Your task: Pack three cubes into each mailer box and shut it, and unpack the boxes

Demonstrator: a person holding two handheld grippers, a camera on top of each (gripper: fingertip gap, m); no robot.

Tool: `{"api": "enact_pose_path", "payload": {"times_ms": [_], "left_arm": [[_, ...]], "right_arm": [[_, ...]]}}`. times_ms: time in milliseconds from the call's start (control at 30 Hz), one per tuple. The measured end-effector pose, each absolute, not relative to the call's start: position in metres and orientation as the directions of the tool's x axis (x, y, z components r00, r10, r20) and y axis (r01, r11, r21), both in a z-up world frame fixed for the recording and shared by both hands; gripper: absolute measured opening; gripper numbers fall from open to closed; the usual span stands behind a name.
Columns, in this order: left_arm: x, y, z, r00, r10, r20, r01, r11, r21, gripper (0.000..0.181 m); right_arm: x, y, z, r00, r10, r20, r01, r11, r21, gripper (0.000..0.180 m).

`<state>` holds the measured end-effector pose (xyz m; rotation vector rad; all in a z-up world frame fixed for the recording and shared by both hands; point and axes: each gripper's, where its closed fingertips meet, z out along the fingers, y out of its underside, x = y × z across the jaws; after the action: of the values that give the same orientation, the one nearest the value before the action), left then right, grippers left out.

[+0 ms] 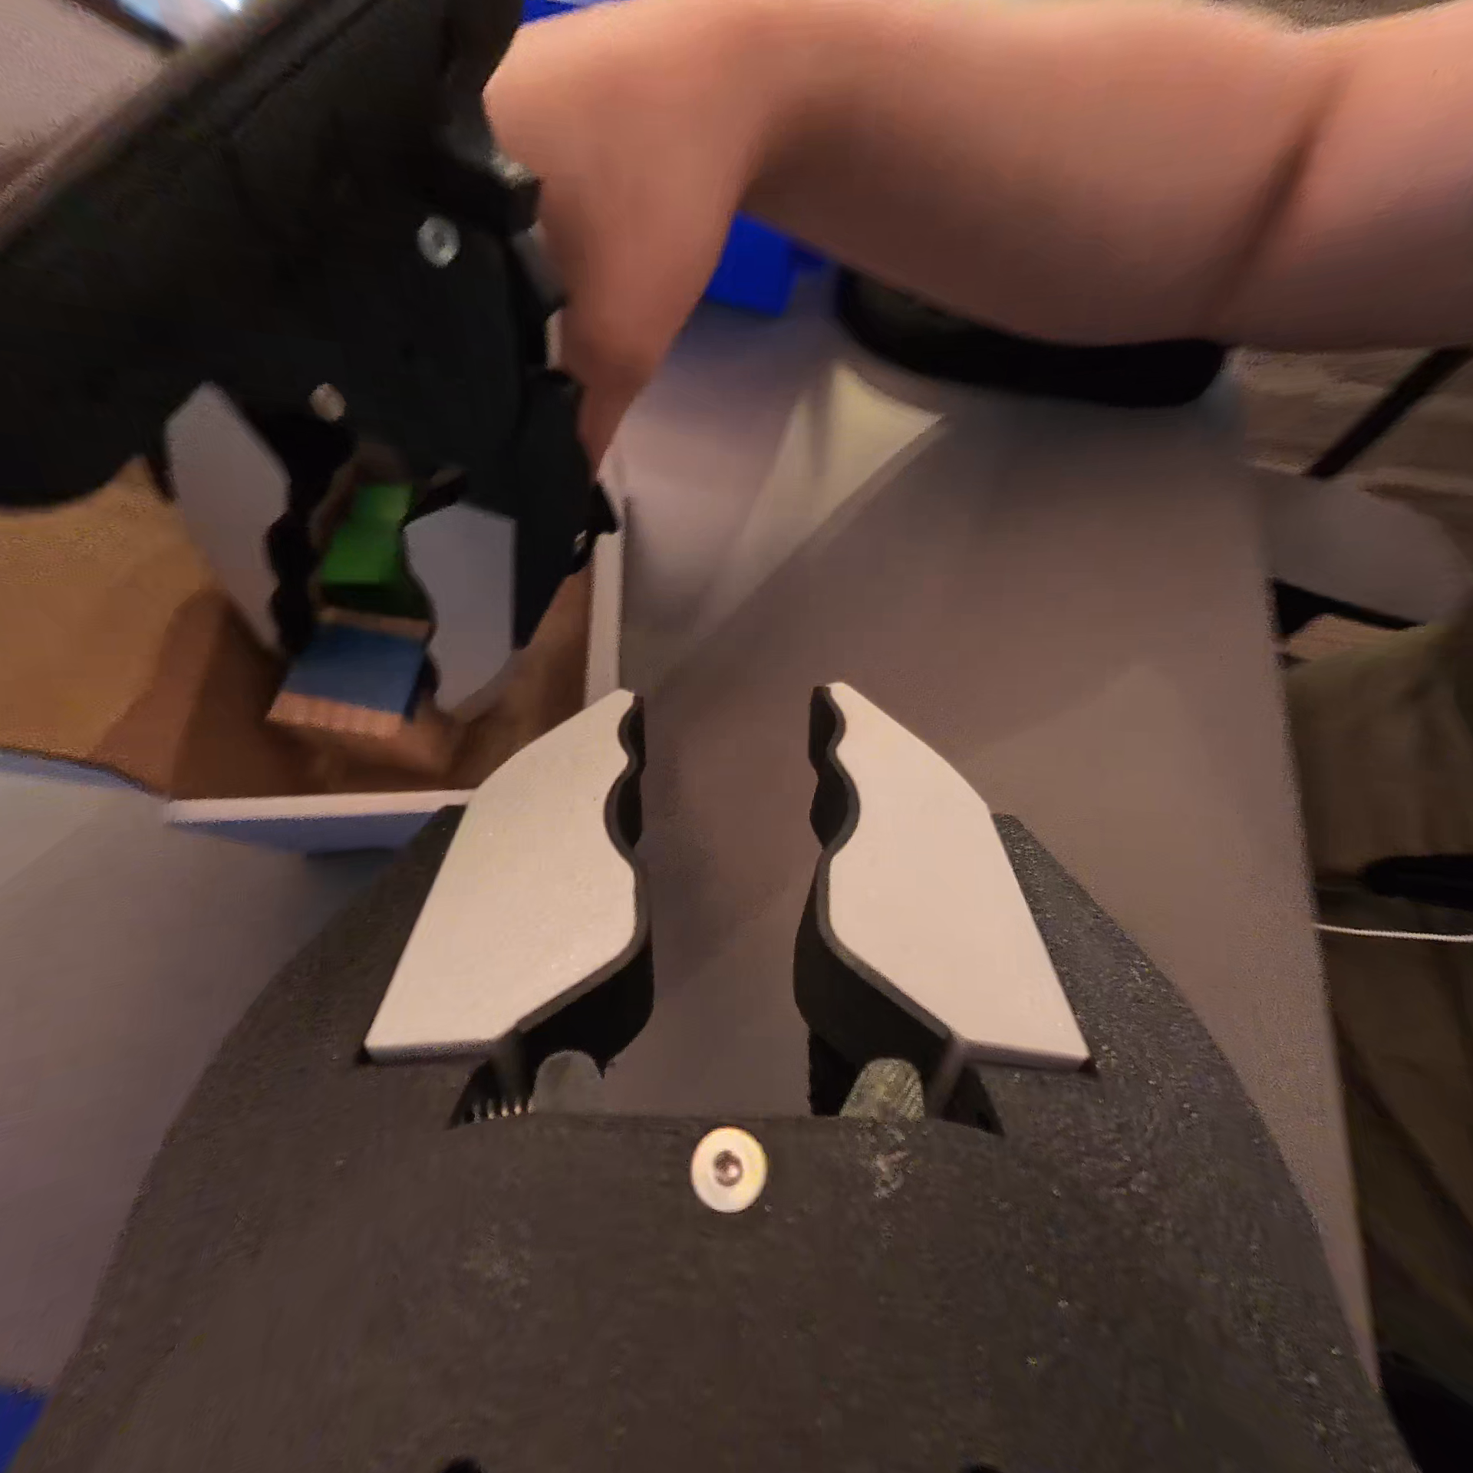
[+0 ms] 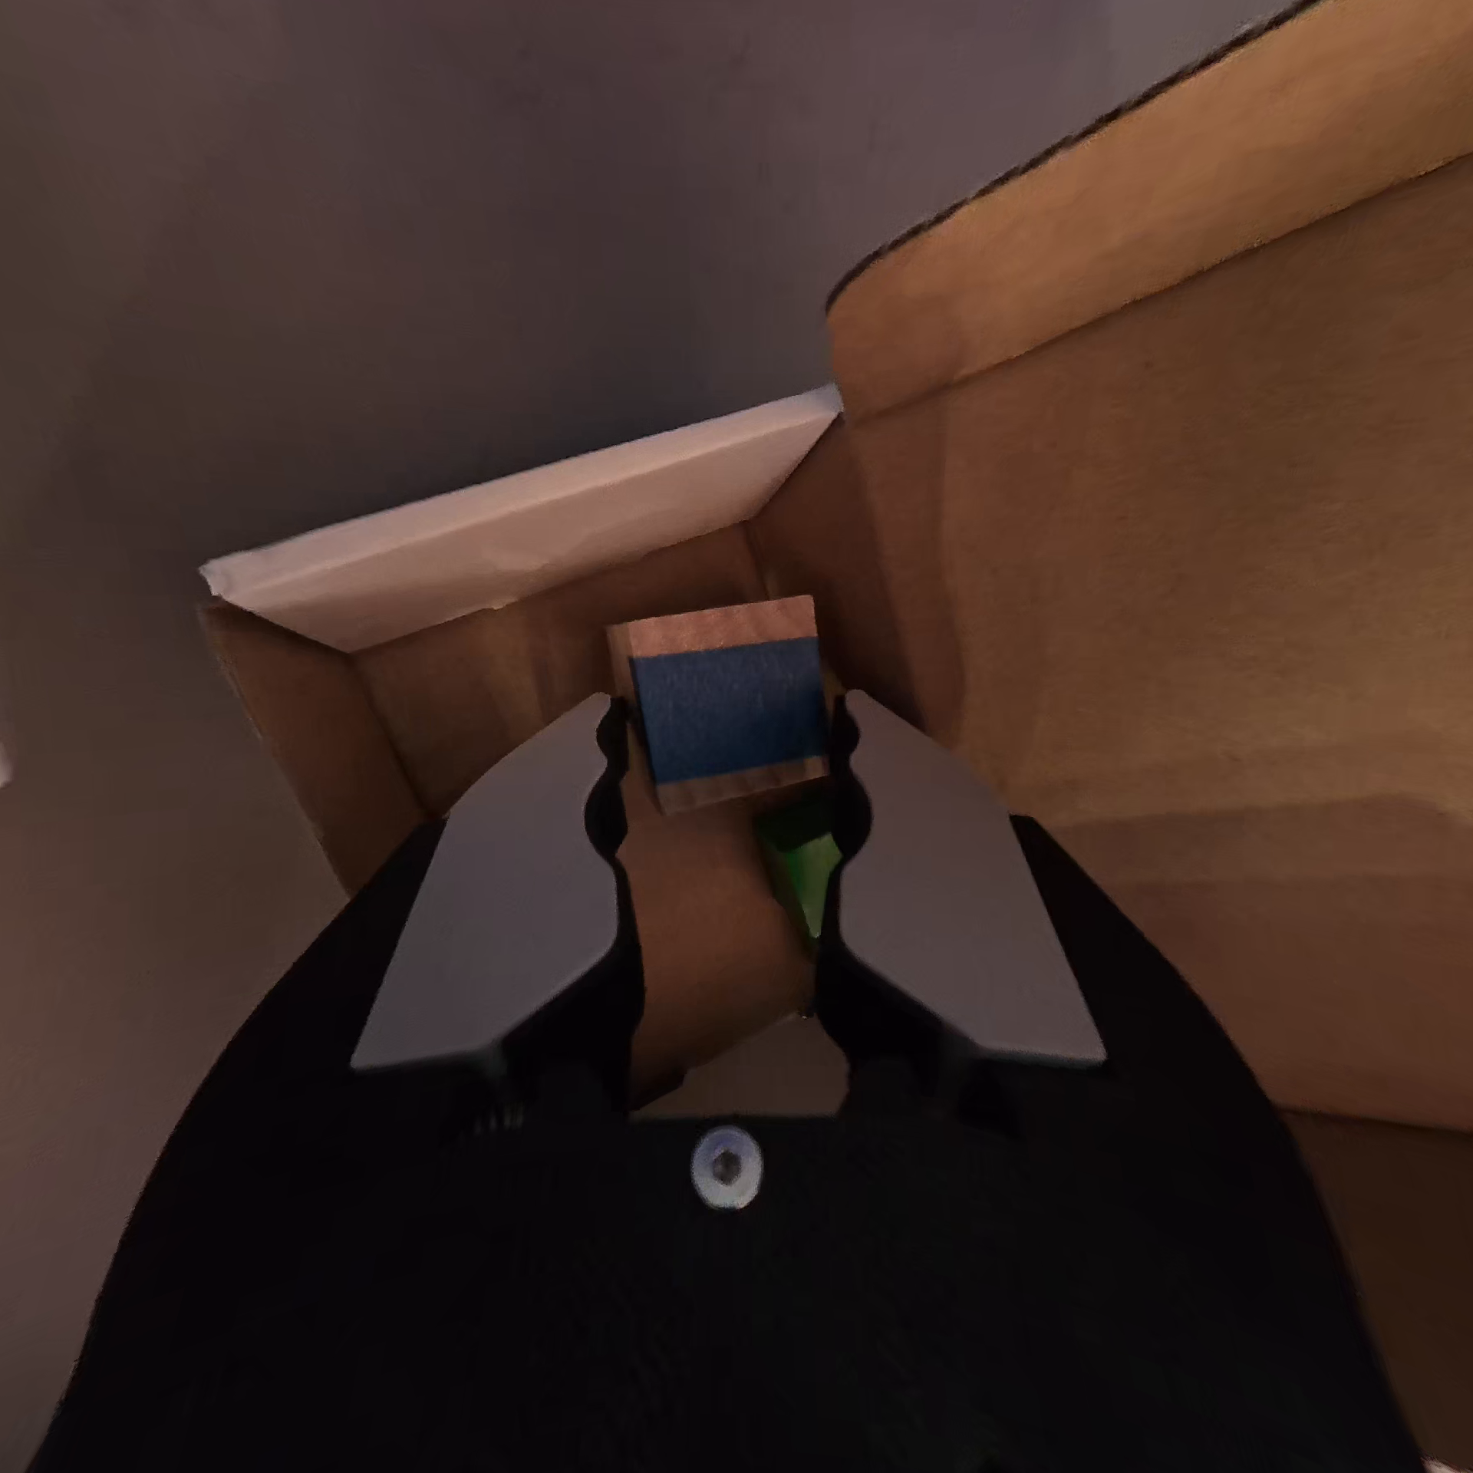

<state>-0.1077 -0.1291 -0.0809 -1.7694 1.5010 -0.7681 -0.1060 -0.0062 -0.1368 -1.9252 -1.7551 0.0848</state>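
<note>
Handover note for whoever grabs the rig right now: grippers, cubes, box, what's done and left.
Left gripper: open, holding nothing, over the grey table beside the box.
Right gripper: open, reaching down into the open brown cardboard mailer box, fingertips either side of the wooden cube with a blue face; not clamped as far as I can tell.
A green-faced cube lies in the box too, close beside the blue one. No third cube in view.
Done: box is open, two cubes inside.
Left: can't tell whether this is packing or unpacking; check first, then continue.
</note>
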Motion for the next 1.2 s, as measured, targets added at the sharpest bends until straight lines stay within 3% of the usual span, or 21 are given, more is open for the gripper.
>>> {"api": "enact_pose_path", "payload": {"times_ms": [333, 633, 1000, 1200], "left_arm": [[-0.114, -0.099, -0.095, 0.286, -0.948, -0.14, -0.638, -0.079, -0.766, 0.04], [-0.127, -0.076, -0.125, 0.347, -0.906, -0.242, -0.736, -0.103, -0.669, 0.02], [-0.125, -0.08, -0.122, 0.32, -0.929, -0.185, -0.705, -0.104, -0.701, 0.008], [-0.126, -0.08, -0.122, 0.287, -0.934, -0.215, -0.711, -0.057, -0.701, 0.008]], "right_arm": [[-0.113, 0.0, -0.135, 0.223, 0.945, 0.237, 0.863, -0.079, -0.499, 0.049], [-0.113, -0.011, -0.133, 0.187, 0.959, 0.211, 0.873, -0.064, -0.483, 0.047], [-0.108, -0.013, -0.136, 0.146, 0.961, 0.236, 0.9, -0.03, -0.435, 0.049], [-0.095, -0.034, -0.064, 0.142, 0.949, 0.281, 0.85, 0.028, -0.527, 0.047]]}}
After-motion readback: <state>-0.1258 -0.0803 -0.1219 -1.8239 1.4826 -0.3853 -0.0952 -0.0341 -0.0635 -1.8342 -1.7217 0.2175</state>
